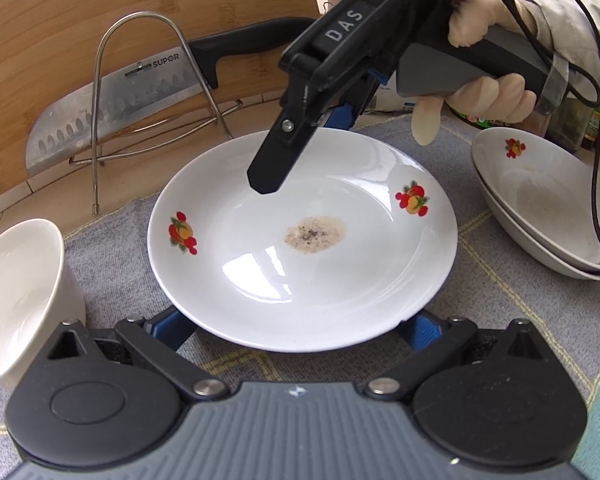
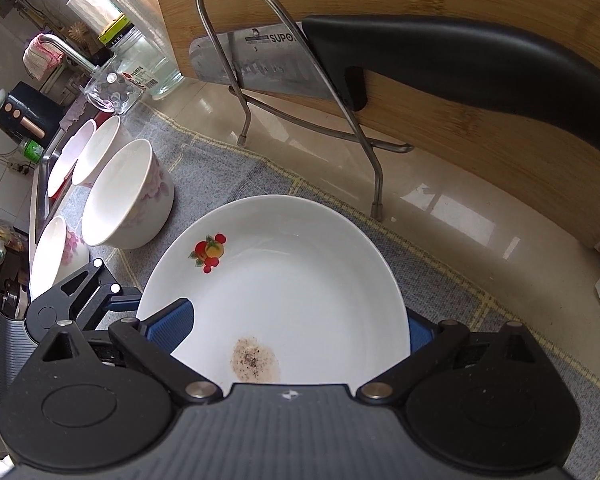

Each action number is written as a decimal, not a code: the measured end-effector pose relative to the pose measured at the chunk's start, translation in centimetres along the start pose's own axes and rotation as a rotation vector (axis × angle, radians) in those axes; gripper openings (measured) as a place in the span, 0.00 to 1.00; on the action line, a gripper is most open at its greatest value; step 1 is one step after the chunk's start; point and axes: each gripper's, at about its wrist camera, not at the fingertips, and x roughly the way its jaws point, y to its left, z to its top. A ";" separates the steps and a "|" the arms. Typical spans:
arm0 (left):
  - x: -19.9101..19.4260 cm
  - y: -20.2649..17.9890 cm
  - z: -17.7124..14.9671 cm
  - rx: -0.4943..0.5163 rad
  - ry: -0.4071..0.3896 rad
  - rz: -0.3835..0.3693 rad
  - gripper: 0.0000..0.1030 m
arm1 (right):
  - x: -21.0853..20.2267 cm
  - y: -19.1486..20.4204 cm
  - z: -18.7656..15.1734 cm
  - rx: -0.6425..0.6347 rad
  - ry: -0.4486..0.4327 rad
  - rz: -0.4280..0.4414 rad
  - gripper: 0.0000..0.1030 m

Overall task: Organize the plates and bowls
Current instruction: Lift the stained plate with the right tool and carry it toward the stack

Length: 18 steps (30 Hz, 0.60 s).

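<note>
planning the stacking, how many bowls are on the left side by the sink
4 show in the right wrist view: the nearest floral bowl, one in front of it, and two behind toward the sink. More may be hidden.

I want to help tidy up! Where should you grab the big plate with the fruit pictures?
Grip the plate by its thin raised rim, one pad above and one below. Its middle is too wide and flat to pinch. Come low from the near or right edge; the right hand-held gripper already straddles the rim there.
</note>
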 end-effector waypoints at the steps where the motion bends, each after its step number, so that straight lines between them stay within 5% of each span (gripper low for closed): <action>1: 0.0 0.0 0.0 -0.001 0.000 0.000 0.99 | 0.0 0.0 0.0 0.002 0.000 -0.001 1.00; 18: -1.8 -0.2 -0.4 -0.011 0.019 0.009 0.99 | -0.1 1.4 -0.5 0.014 0.005 -0.004 1.00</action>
